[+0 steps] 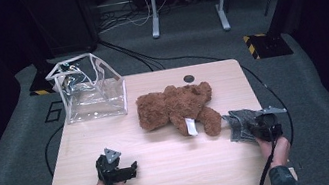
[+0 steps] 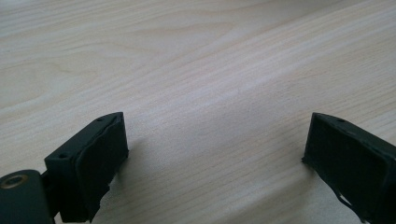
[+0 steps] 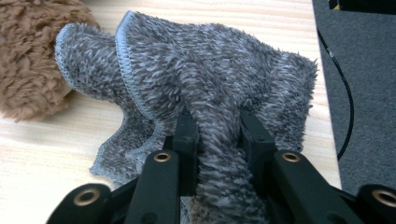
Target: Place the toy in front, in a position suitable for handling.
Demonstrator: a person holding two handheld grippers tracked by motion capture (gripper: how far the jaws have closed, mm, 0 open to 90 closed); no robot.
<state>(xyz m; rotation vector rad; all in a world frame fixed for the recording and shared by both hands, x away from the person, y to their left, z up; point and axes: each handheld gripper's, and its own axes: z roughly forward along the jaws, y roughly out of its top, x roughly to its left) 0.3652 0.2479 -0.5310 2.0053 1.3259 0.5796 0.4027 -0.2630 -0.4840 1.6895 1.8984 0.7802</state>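
Right gripper (image 3: 217, 128): I am clamping a fold of the grey fleece cloth (image 3: 201, 79) between my jaws, near the table's (image 1: 176, 171) right edge.
Obstruction: the brown teddy bear (image 1: 175, 107) is lying just beside the cloth, its leg nearly touching it.
Left gripper (image 2: 215, 140): I am holding it released, jaws wide over bare wood.
Far left: a clear plastic bag (image 1: 91, 92) is standing upright, well apart.
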